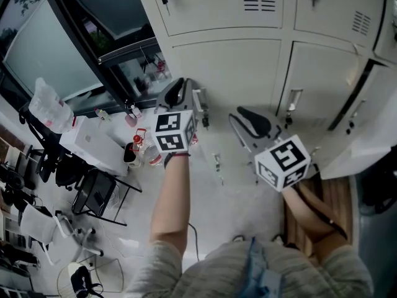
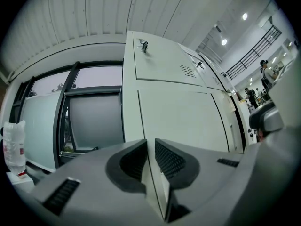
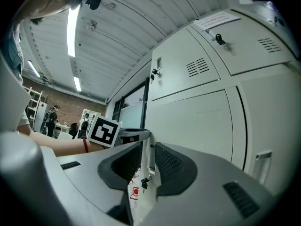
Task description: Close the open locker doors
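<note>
Lockers of pale grey sheet metal (image 1: 260, 17) fill the top of the head view in two rows, the upper doors vented and fitted with keys. Two bare forearms reach toward them, each holding a grey plastic tool with a black-and-white marker cube. The left hand-held gripper (image 1: 181, 89) (image 2: 150, 161) is close up against the left edge of the flat, pale lower left locker door (image 1: 232, 73) (image 2: 183, 117), just beside that door's upright metal handle (image 1: 200, 104) and the small dark key (image 1: 205, 123) hanging under it. This door lies flush with the bank. In the left gripper view the ribbed black jaws stand a narrow slit apart, released, and the pale seam at the door's edge shows through the slit; whether the pads touch the metal I cannot tell. The right hand-held gripper (image 1: 248, 121) (image 3: 149, 161) hangs apart from the lockers, in front of the post between the two lower doors, and its jaws are likewise a little parted with nothing between them. Through that gap the right gripper view shows the same handle (image 3: 150, 157) and key (image 3: 141, 182) farther off, with the left tool's marker cube (image 3: 103, 131) beside them. The lower right locker door (image 1: 316, 79) also lies shut. At the far right a wide pale open locker door (image 1: 366, 148) stands swung out from the bank, with a dark gap along its inner edge. Left of the lockers are a dark-framed window (image 1: 37, 54) (image 2: 94, 121), a cluttered white worktop (image 1: 93, 144) and a black folding chair (image 1: 96, 194) on the pale floor
</note>
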